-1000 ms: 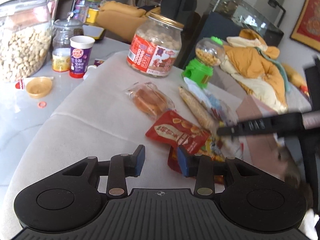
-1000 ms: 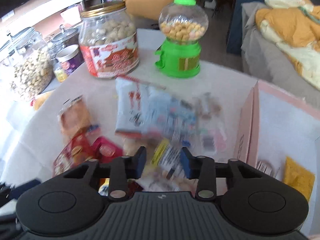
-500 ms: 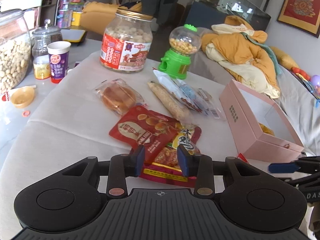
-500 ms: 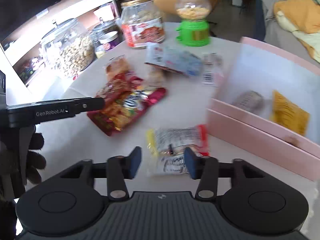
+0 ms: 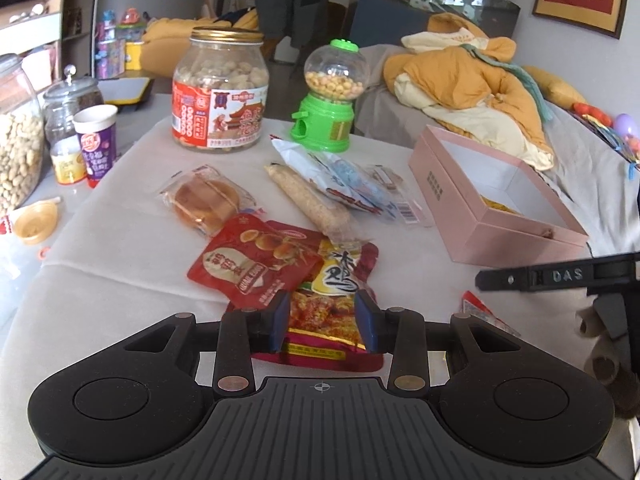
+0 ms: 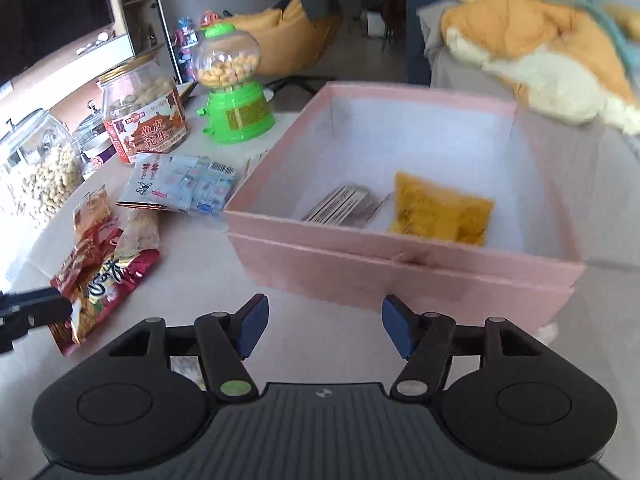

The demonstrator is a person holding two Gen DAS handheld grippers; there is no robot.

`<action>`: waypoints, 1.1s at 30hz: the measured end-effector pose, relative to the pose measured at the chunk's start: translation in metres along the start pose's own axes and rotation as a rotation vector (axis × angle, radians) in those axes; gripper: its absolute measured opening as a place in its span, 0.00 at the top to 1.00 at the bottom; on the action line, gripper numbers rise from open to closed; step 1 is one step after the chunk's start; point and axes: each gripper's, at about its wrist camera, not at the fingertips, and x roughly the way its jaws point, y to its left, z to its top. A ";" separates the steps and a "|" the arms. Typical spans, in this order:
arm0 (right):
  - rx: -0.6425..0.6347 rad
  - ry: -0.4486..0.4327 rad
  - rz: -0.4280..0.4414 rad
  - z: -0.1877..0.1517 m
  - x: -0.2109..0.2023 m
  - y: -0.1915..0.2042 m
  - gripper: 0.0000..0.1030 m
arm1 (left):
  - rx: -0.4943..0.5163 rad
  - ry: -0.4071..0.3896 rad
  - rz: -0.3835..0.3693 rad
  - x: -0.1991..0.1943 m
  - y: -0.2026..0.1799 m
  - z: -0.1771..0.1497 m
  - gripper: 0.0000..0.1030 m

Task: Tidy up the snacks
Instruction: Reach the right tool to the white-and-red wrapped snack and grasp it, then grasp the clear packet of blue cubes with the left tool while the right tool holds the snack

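Observation:
My left gripper (image 5: 322, 322) is open, its jaws either side of a red and yellow snack bag (image 5: 332, 312) on the white cloth, above it. A red chestnut pack (image 5: 252, 264), a wrapped bun (image 5: 204, 200), a long cracker stick (image 5: 308, 204) and a blue-white pack (image 5: 352, 188) lie beyond. My right gripper (image 6: 324, 324) is open and empty, in front of the pink box (image 6: 400, 264). The box holds a yellow pack (image 6: 440, 212) and a silvery pack (image 6: 344, 208). The right gripper's finger (image 5: 552, 276) also shows in the left wrist view.
A peanut jar (image 5: 220, 88) and a green candy dispenser (image 5: 328, 100) stand at the back. A purple cup (image 5: 96, 144), glass jars (image 5: 20, 140) and a yellow lid (image 5: 36, 220) are at the left. A small pack (image 5: 480, 312) lies by the right gripper.
My right gripper has swung right from the small pack to face the pink box, and its jaws have opened wider. My left gripper has moved over the red and yellow bag.

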 end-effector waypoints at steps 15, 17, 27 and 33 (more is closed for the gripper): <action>-0.306 -0.057 -0.067 -0.057 -0.033 0.054 0.34 | 0.071 -0.084 -0.030 0.011 -0.019 0.042 0.61; -0.263 -0.062 -0.093 -0.055 -0.033 0.039 0.34 | 0.098 -0.093 -0.056 0.030 -0.028 0.071 0.61; -0.129 -0.146 -0.059 -0.074 -0.036 0.018 0.28 | 0.337 0.177 0.094 0.191 -0.056 0.142 0.61; -0.105 -0.156 -0.037 -0.076 -0.039 0.013 0.27 | 0.402 0.174 -0.041 0.142 -0.046 0.103 0.71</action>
